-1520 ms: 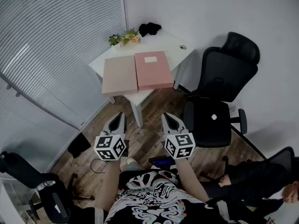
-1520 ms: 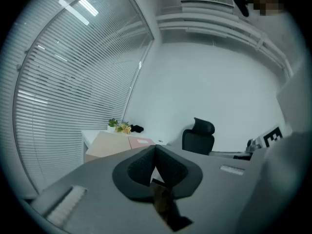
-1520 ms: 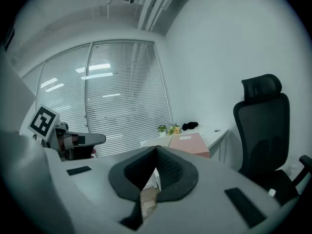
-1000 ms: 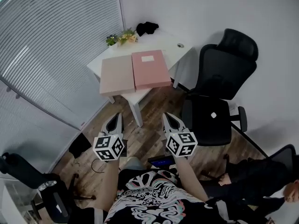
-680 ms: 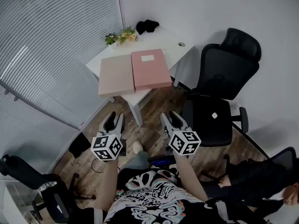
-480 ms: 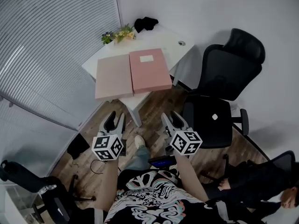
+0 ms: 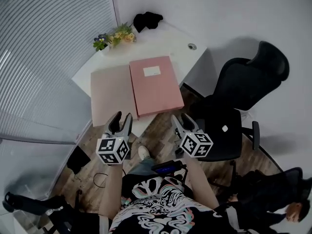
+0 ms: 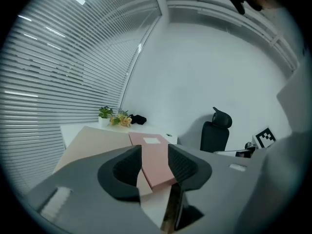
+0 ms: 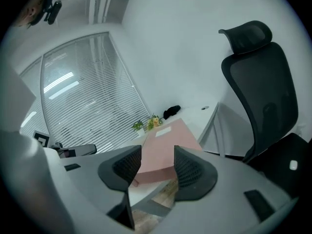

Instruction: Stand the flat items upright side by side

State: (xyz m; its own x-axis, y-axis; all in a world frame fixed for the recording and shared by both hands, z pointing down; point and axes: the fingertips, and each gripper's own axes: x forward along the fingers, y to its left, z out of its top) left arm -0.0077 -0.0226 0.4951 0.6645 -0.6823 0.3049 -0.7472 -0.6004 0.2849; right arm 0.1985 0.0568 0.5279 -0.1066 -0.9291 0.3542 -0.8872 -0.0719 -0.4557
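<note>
Both tools have advanced toward the white table [image 7: 168, 40], left gripper [image 7: 121, 119] and right gripper [image 7: 181, 121] with jaws just opened partway and empty, short of the beige file [image 7: 111, 94] and pink file [image 7: 156, 86], which lie flat mid-frame, touching, neither stood upright yet.

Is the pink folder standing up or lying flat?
Lying flat: the pink folder rests label-up on the table.
</note>
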